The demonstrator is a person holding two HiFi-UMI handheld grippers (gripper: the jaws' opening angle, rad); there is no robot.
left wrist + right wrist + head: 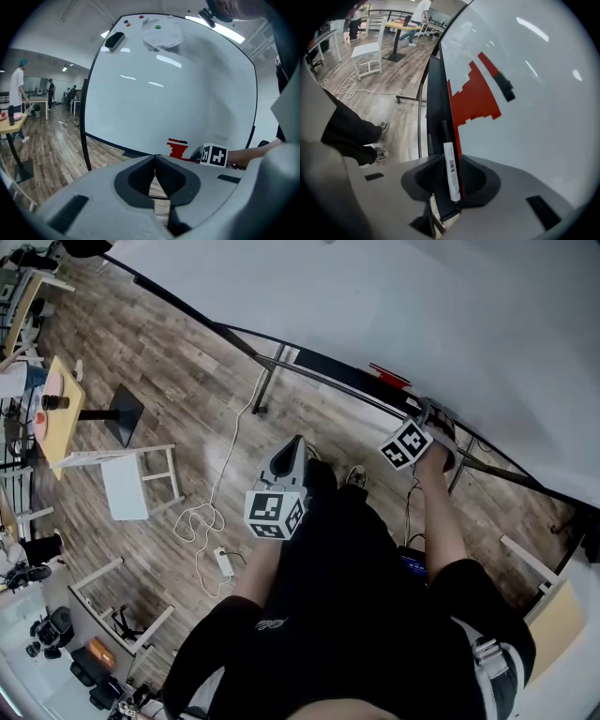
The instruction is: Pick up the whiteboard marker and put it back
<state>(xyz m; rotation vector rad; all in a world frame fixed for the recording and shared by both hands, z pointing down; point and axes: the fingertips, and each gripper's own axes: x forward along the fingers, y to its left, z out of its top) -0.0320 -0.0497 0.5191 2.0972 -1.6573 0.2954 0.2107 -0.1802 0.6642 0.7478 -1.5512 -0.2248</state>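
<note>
Spreading under everything, the wooden floor (pixel 187 381) takes up most of the head view, and the whiteboard (pixel 394 306) on its black frame slants across the upper right. Next in size comes the person (pixel 356 596), dressed in black and standing in front of the board, one arm reaching out to its lower edge. Off to the left stand a yellow-topped bench (pixel 66 427) on a dark pedestal and a white chair (pixel 127 488), both well apart from the board. A white cable (pixel 217 498) loops over the floor between them and the person. On the board sits a red stepped shape (pixel 473 98) with a black block (pixel 504 86) at its upper end, and a black tray (pixel 436 108) runs along the board's bottom edge. The left tool (pixel 299 440) hangs in front of the person, away from the board, its jaws closed tip to tip with nothing between them. The right tool (pixel 453 161) is down at the tray, pointing steeply downward, its jaws spread apart. The whiteboard marker (pixel 451 173), white-barrelled with a dark cap pointing away, lies lengthwise along the tray between those parted jaws, and the pads do not clamp it
</note>
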